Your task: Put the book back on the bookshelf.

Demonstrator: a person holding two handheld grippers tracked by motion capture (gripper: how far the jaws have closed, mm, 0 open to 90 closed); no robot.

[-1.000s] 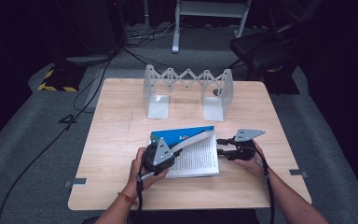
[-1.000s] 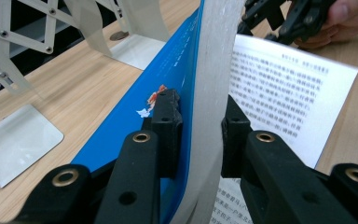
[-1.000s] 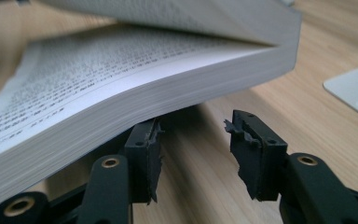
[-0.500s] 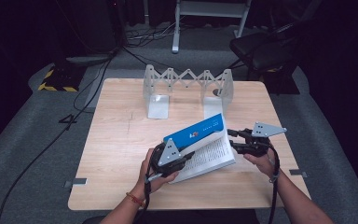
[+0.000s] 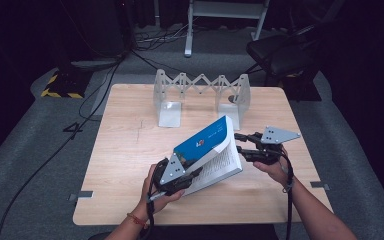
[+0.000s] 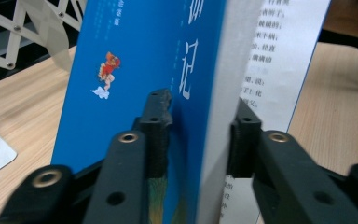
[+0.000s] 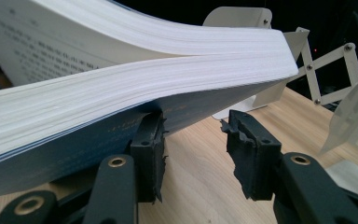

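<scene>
A thick book (image 5: 205, 142) with a blue cover is tilted up off the wooden table (image 5: 125, 150), its pages fanning open on the right. My left gripper (image 5: 187, 175) clamps its near left end. In the left gripper view the pads (image 6: 156, 126) sit on the blue cover (image 6: 121, 56) and on the page side; these jaws have just been opening, with the book still between them. My right gripper (image 5: 241, 145) is at the raised right edge. In the right gripper view one finger (image 7: 149, 140) props the page block (image 7: 168, 74) from below, and the gap between the jaws shows bare table.
A white scissor-fold rack (image 5: 200, 87) with two clear end plates stands at the back of the table. A dark chair (image 5: 280, 55) and floor cables (image 5: 95, 85) lie beyond. Bare wood stretches left of the book.
The book's right edge has risen from nearly flat to a steep tilt. My right gripper went up with it. My left gripper stayed in place at the near end.
</scene>
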